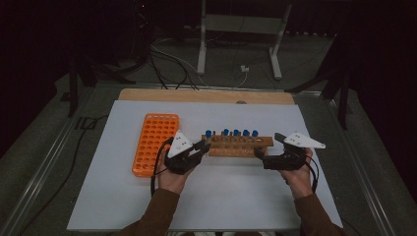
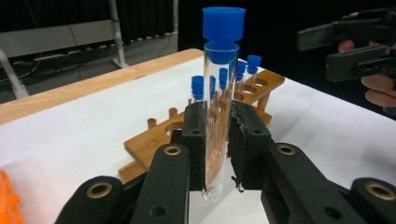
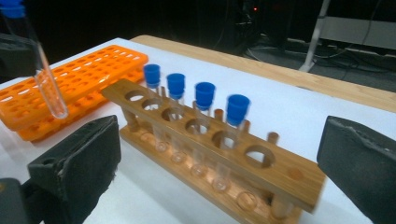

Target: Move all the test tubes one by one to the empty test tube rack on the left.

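Left gripper (image 2: 217, 140) upright, clamping tube (image 2: 220, 107)

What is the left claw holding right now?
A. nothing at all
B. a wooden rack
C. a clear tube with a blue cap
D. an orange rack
C: in the left gripper view the left claw is shut on a clear test tube with a blue cap, held upright, while the wooden rack stands behind it on the table.
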A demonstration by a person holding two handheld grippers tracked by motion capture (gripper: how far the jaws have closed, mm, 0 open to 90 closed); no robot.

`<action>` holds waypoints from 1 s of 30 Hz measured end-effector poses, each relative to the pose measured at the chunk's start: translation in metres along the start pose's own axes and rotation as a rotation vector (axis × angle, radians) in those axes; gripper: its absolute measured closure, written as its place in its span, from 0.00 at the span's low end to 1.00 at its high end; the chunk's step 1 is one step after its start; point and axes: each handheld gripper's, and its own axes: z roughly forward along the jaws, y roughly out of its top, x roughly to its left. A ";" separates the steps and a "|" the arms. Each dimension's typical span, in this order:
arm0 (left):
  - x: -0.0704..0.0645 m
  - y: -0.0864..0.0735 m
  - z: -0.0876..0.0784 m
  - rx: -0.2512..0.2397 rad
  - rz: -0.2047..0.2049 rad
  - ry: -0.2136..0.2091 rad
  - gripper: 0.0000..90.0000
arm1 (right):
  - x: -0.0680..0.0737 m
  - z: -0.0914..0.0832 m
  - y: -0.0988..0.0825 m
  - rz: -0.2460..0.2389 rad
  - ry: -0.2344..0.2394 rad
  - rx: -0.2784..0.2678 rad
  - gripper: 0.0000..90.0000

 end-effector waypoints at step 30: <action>0.035 -0.043 -0.070 0.008 -0.025 0.134 0.87 | -0.019 -0.021 -0.020 0.045 -0.044 -0.020 0.00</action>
